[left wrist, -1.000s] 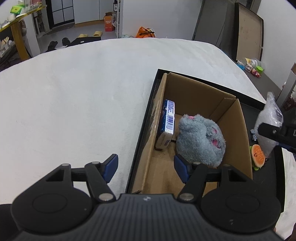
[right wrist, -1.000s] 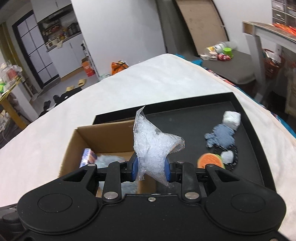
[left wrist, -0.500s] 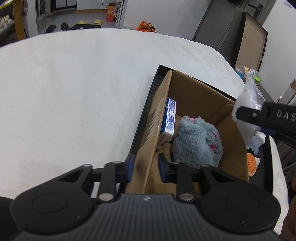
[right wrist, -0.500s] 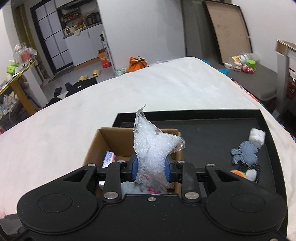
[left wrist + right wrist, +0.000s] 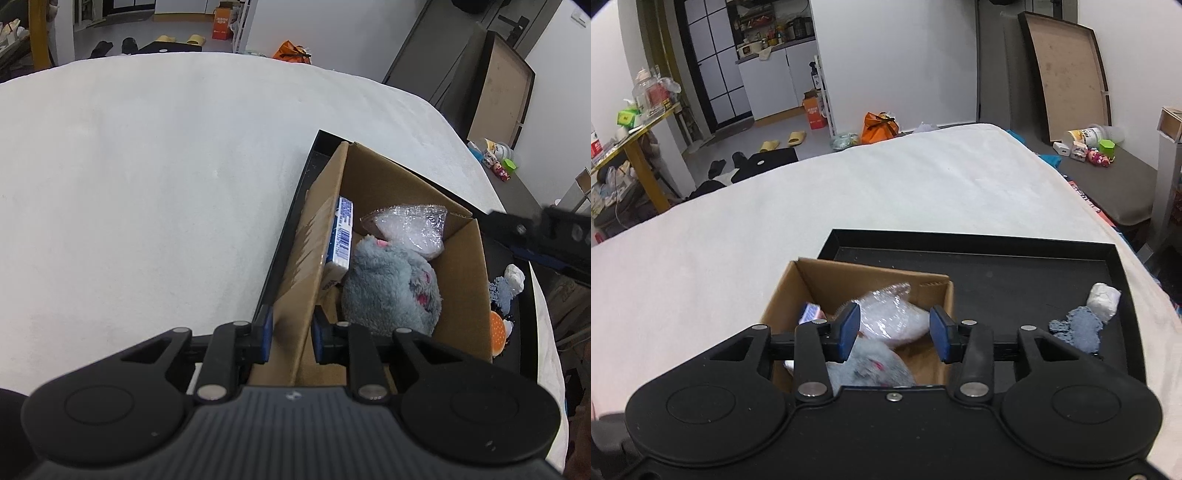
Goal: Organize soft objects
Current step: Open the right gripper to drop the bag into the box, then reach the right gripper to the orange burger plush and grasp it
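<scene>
My left gripper (image 5: 290, 338) is clamped on the near left wall of the open brown cardboard box (image 5: 461, 295), steadying it on the shallow black tray (image 5: 1015, 258); my right gripper (image 5: 893, 331) hangs above the box with its blue pads (image 5: 849, 328) spread apart and nothing between them. The crinkly clear plastic bag (image 5: 410, 230) lies inside at the far end, resting against the fluffy grey plush toy (image 5: 388, 291); a blue-and-white carton (image 5: 341, 236) stands along the left wall. I judge the bag's drop finished. Next I should swing the right gripper to the tray's right side, where the grey-blue knitted piece (image 5: 1078, 328), white wad (image 5: 1104, 301) and orange round soft toy (image 5: 496, 330) wait, keeping the box pinned.
</scene>
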Demonstrator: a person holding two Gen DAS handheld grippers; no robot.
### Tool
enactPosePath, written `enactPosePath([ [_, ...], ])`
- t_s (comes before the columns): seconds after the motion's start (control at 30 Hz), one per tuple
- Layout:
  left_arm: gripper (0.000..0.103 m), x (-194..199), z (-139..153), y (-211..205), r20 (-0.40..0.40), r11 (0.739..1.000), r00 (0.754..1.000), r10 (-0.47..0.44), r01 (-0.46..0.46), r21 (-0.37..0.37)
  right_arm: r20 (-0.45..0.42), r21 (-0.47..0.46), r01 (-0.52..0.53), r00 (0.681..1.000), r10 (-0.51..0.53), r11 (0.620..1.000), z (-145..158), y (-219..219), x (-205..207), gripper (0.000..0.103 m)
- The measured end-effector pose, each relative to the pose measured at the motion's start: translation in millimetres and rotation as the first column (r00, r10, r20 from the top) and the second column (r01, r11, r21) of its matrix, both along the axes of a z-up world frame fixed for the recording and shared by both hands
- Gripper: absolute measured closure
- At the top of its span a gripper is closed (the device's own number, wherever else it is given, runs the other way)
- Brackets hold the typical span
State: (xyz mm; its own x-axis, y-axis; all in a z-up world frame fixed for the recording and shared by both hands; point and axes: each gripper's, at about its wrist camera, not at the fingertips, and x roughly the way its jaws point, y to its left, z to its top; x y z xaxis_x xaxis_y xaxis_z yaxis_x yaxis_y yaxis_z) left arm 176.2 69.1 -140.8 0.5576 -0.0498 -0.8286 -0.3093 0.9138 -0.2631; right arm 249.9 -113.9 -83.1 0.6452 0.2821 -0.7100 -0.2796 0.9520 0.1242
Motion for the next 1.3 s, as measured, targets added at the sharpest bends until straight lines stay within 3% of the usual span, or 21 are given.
enactPosePath([
  [0.27,0.082,1,4,-3,-0.002,1.0,1.0,-0.004,0.004,0.015,-0.02,-0.02,-0.016,1.0,0.016,1.0,3,-27,-7,0.054],
  [0.4,0.082,1,7,-7,-0.001,0.999,1.0,-0.007,0.007,0.04,-0.046,-0.001,-0.04,0.998,0.04,0.999,5,-42,-8,0.041],
  [0.63,0.077,2,8,-12,-0.018,0.998,1.0,-0.013,0.014,0.069,-0.069,-0.03,-0.093,0.994,0.09,0.995,0,-61,-12,0.037],
  [0.83,0.058,2,12,-13,-0.032,0.995,0.999,-0.014,0.018,0.096,-0.11,-0.058,-0.107,0.989,0.1,0.993,-9,-81,-3,0.022],
  [1.1,0.041,4,18,-20,-0.034,0.991,0.999,-0.005,0.01,0.132,-0.12,0.028,-0.012,0.993,0.015,1.0,-22,-122,17,0.021],
  [1.3,0.038,7,20,-27,-0.047,0.984,0.999,-0.024,0.032,0.178,-0.158,0.078,0.066,0.986,-0.053,0.995,-46,-151,21,0.025],
])
